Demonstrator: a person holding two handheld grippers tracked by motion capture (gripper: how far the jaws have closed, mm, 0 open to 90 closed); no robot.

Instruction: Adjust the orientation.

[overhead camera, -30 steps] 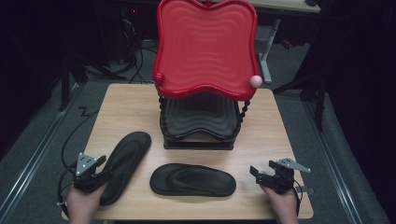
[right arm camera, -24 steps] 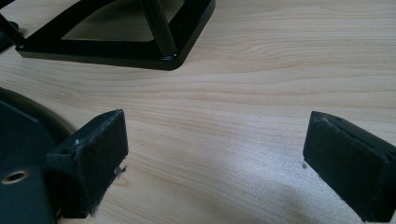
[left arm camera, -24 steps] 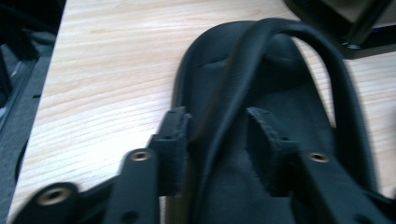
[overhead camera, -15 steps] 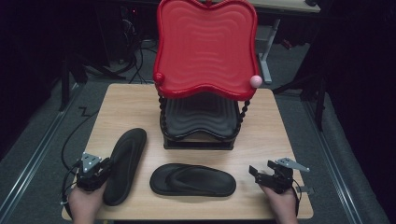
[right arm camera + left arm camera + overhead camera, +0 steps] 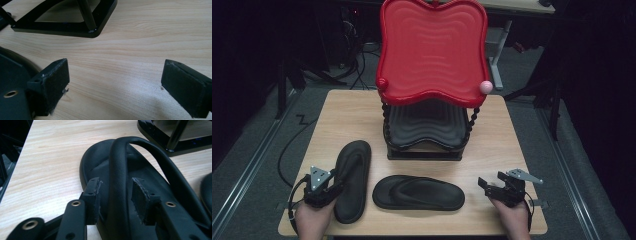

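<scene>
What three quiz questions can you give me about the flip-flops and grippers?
1. True or false: the left flip-flop lies on top of the other flip-flop.
2. What stands between the left gripper's fingers? A) strap B) heel C) nothing
3. Fill in: the right gripper's fingers are ____ over bare table.
Key: 1 false, they lie apart on the table. 2 A; the fingers have just been opening and do not press it. 3 open.

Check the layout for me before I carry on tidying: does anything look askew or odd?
The two black flip-flops don't match: the left flip-flop points away toward the rack, while the other flip-flop lies crosswise. No damage or spill shows.
</scene>
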